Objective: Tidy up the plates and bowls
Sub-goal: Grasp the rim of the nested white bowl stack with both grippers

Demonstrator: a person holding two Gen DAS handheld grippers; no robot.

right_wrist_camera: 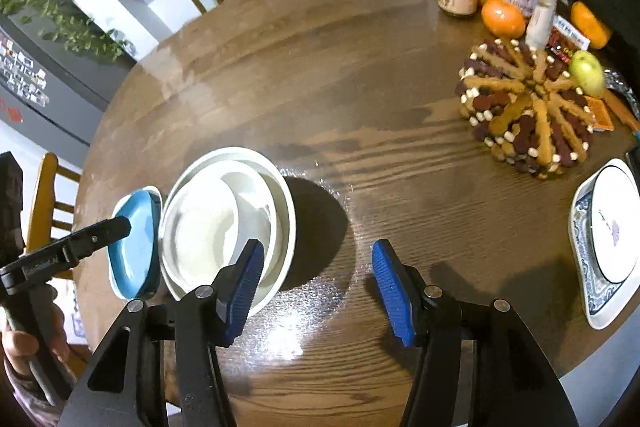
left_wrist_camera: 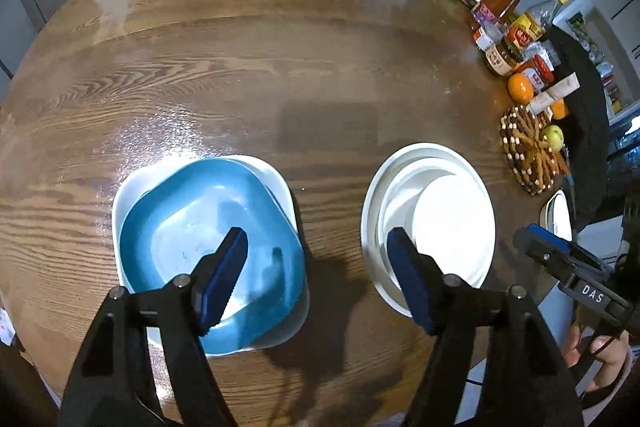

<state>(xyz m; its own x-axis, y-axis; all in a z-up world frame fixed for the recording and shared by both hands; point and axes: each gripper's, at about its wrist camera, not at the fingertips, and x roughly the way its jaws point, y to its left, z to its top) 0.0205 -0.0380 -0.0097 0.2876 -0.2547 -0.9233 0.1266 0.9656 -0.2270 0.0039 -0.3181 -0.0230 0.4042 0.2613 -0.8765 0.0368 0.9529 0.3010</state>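
Both tools hang open and empty above the wooden bench [left_wrist_camera: 280, 67]: the left tool [left_wrist_camera: 316, 279] over a blue plate [left_wrist_camera: 208, 227] stacked on a white one [left_wrist_camera: 280, 183]. The right tool [right_wrist_camera: 316, 291] hovers just beside nested white bowls [right_wrist_camera: 224, 223].

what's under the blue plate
A white square plate sits directly under the blue plate; only its rim and corners show around the blue one. Its middle is covered, so anything between them cannot be seen.
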